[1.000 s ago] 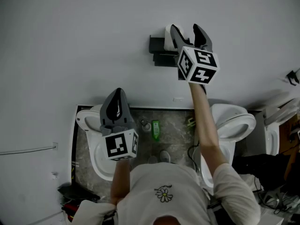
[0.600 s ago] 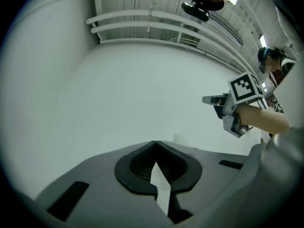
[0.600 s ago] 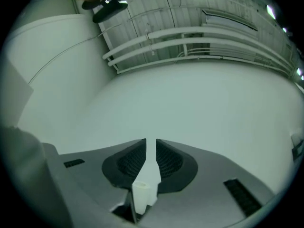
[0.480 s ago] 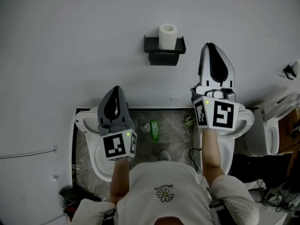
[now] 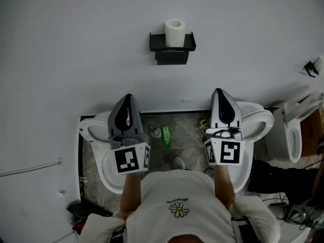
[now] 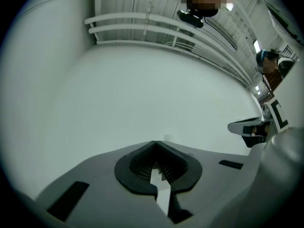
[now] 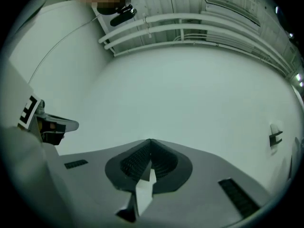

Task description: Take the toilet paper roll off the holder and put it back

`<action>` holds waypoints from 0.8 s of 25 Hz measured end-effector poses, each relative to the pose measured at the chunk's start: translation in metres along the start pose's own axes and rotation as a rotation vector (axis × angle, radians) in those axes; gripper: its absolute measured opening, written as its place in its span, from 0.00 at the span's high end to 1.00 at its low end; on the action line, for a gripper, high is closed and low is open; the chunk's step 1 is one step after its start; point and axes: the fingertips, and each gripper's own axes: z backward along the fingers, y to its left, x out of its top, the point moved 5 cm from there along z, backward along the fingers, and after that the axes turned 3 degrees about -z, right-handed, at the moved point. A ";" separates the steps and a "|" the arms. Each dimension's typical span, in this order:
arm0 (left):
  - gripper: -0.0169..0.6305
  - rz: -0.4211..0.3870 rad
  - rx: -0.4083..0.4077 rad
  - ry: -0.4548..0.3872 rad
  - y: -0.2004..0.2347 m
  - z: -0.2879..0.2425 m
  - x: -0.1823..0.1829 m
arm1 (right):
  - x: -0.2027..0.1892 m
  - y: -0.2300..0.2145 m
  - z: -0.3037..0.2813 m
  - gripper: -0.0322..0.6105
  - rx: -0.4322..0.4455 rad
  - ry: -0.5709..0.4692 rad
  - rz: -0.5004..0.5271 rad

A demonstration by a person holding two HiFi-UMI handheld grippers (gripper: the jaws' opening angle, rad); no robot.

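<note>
A white toilet paper roll (image 5: 174,33) stands upright on the black wall holder (image 5: 172,45) at the top middle of the head view. My left gripper (image 5: 127,96) is held low and left of it, shut with nothing in it. My right gripper (image 5: 218,91) is held low and right of the holder, jaws closed together and empty. In the left gripper view the left gripper (image 6: 155,142) points at the bare white wall. The right gripper (image 7: 150,140) also faces the white wall in its own view, with its tips meeting.
Two white toilets (image 5: 97,130) (image 5: 257,118) stand below the grippers on a marbled floor. A green bottle (image 5: 166,135) lies between them. A third white toilet (image 5: 288,130) and dark clutter sit at the right. A small black fitting (image 7: 275,138) is on the wall.
My right gripper has let go of the roll, pulled back down from the holder and shut. The roll now stands on the holder. The left gripper has barely moved.
</note>
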 end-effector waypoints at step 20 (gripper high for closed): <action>0.95 0.013 -0.028 0.000 -0.013 -0.004 0.002 | -0.023 0.006 0.013 0.93 0.022 0.093 -0.007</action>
